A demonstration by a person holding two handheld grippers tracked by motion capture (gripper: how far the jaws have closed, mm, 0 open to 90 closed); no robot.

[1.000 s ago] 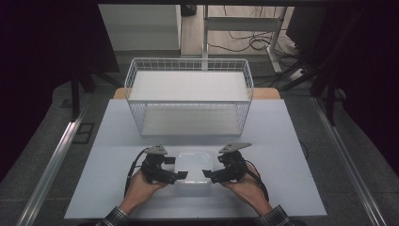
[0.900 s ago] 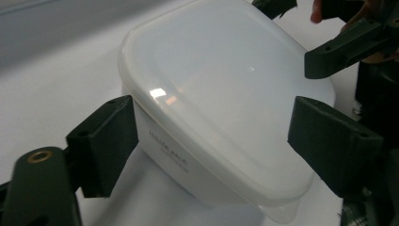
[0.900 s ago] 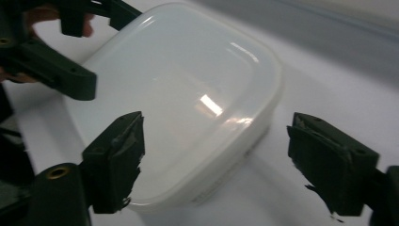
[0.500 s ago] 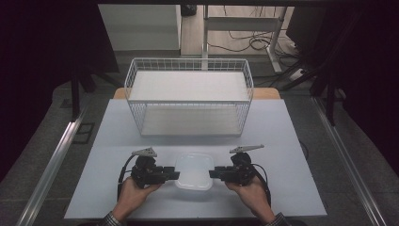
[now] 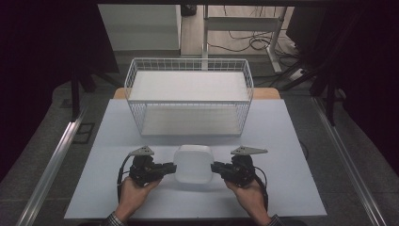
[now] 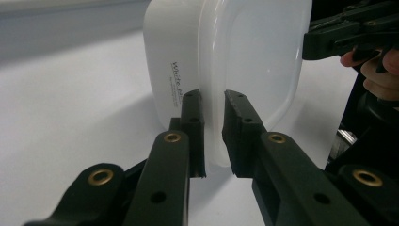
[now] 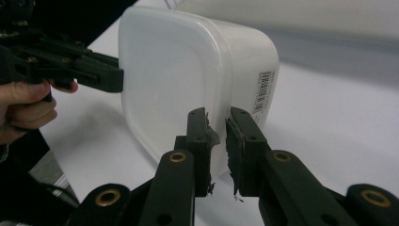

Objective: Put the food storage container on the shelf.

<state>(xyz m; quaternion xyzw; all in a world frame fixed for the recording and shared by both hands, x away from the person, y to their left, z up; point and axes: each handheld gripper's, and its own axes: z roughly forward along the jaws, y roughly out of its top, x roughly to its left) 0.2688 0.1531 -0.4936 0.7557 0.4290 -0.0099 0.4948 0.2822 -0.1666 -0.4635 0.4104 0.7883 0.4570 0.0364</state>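
Clamping the rim of a white plastic container (image 5: 193, 163) from opposite sides, the left gripper (image 5: 170, 167) and right gripper (image 5: 216, 168) have just been closing — each now pinches the rim between its 2 jaws. Held on edge between them, the container hangs over the pale table (image 5: 291, 141), in front of the wire basket (image 5: 188, 101).

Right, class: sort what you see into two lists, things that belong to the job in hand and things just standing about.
In the job:
white plastic container
left gripper, shut on its rim
right gripper, shut on its rim

Standing about:
wire basket
table
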